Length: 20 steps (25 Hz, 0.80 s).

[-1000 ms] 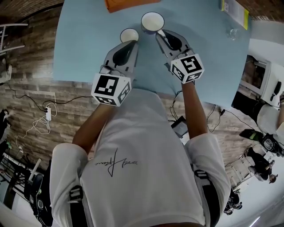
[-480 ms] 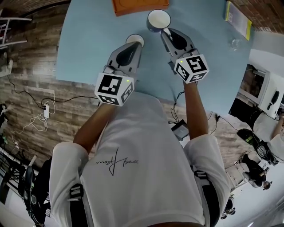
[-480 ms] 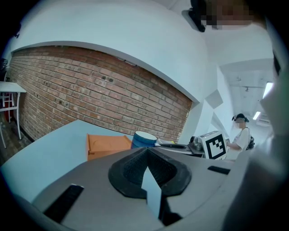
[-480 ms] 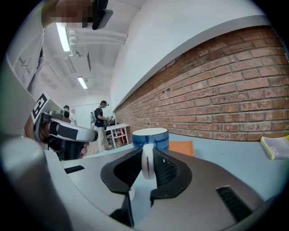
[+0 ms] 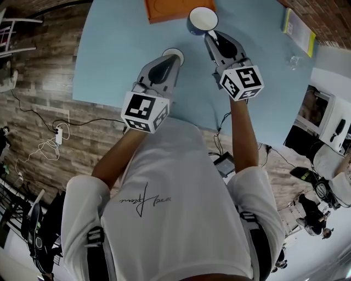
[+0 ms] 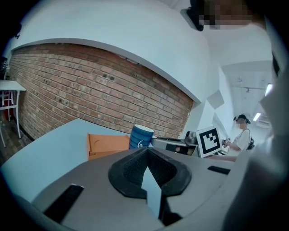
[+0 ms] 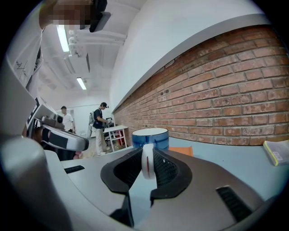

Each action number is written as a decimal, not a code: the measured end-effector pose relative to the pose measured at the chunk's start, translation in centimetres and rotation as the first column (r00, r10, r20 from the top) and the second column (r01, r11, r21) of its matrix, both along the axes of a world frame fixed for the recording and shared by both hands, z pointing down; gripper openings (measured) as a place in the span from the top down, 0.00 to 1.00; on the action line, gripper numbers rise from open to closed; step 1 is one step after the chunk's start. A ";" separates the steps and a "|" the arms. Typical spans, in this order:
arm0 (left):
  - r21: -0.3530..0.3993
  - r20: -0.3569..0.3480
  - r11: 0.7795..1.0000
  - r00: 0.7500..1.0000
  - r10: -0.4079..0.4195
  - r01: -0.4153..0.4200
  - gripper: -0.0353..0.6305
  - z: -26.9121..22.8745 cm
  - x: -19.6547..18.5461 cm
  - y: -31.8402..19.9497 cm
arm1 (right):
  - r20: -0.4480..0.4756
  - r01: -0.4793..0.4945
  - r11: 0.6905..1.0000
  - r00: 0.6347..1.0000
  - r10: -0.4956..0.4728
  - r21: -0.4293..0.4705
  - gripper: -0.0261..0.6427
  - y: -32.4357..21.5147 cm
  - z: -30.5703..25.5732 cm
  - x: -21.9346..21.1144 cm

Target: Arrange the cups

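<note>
Right gripper (image 7: 147,168) clamped on the white loop handle of the ribbed blue ceramic mug with white inside (image 5: 202,20), far side of the light blue table (image 5: 120,49), just beside the orange tray (image 5: 175,7). Left gripper (image 6: 148,159) fully closed, small white cup (image 5: 173,54) at its tip. Both arms reach forward, grippers tipped slightly down

Head view, seen from the person's side. On the table (image 5: 120,55), the board (image 5: 170,8) lies at the far edge, with the large cup (image 5: 202,20) just beside its near right corner. The small cup (image 5: 173,54) stands nearer and to the left, at the tip of the left claw (image 5: 168,61). The large cup's handle sits between the jaws of the right claw (image 5: 211,35). A booklet (image 5: 299,24) and a glass (image 5: 294,61) lie far right.
</note>
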State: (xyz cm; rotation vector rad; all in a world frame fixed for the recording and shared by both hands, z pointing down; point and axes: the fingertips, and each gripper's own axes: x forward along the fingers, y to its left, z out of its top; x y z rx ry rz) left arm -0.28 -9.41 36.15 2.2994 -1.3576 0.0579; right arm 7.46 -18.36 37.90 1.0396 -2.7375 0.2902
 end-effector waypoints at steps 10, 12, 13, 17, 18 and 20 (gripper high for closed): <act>-0.023 -0.007 1.000 1.000 0.009 -0.009 0.94 0.6 -0.4 -0.3 | 0.008 -0.024 1.000 1.000 0.024 -0.005 0.85 -2.2 0.3 -0.3; -0.026 -0.009 1.000 1.000 0.008 -0.008 0.94 0.7 -0.5 -0.4 | 0.011 -0.030 1.000 1.000 0.030 -0.004 0.85 -2.5 0.3 -0.4; -0.027 -0.011 1.000 1.000 0.008 -0.008 0.94 0.7 -0.6 -0.4 | 0.011 -0.033 0.999 0.999 0.033 -0.003 0.85 -2.7 0.3 -0.4; -0.033 -0.014 0.999 1.000 0.015 -0.015 0.94 0.9 -0.9 -0.4 | 0.011 -0.046 0.999 0.999 0.046 -0.002 0.85 -3.7 0.6 -0.5; -0.036 -0.014 0.999 1.000 0.013 -0.014 0.94 1.0 -1.0 -0.5 | 0.012 -0.050 0.999 0.999 0.050 -0.003 0.85 -4.1 0.7 -0.5; -0.041 -0.016 0.999 1.000 0.007 -0.008 0.94 1.1 -1.1 -0.6 | 0.019 -0.058 0.998 0.998 0.058 -0.008 0.85 -4.7 0.9 -0.4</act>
